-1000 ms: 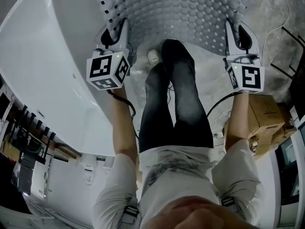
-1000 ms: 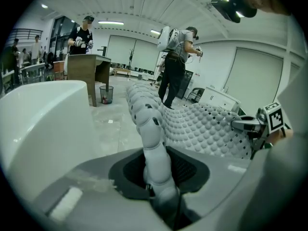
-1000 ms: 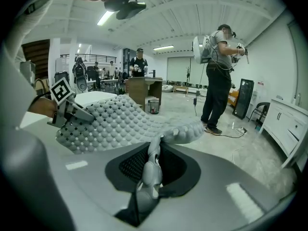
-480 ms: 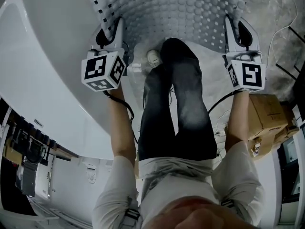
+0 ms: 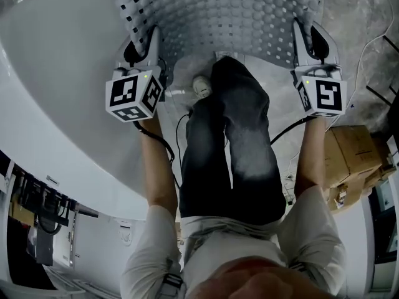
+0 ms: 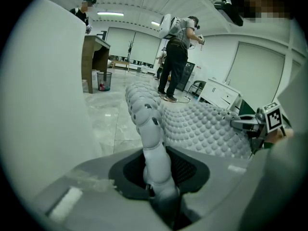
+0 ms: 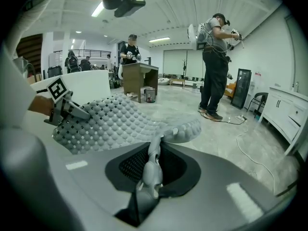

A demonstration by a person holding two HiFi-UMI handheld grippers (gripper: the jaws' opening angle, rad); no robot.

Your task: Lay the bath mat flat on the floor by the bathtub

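Note:
The grey bath mat [image 5: 230,11], covered in round bumps, hangs spread between both grippers at the top of the head view. My left gripper [image 5: 142,45] is shut on the mat's left corner, beside the white bathtub [image 5: 56,92]. My right gripper [image 5: 308,39] is shut on the right corner. In the left gripper view a rolled edge of the mat [image 6: 151,129] runs down into the jaws of the left gripper [image 6: 159,177]. In the right gripper view a thin fold of the mat [image 7: 110,119] is pinched in the right gripper [image 7: 151,172]. The floor under the mat is hidden.
The person's dark-trousered legs [image 5: 230,136] and a white shoe [image 5: 201,86] stand just behind the mat. A cardboard box [image 5: 355,151] sits at the right, with a thin cable [image 5: 374,36] on the stone floor. Other people [image 7: 214,66] and a desk [image 7: 139,81] are farther off.
The view has swung toward the tub, which now fills more of the left. Both grippers have stayed shut on the mat's corners and sit slightly higher in the picture.

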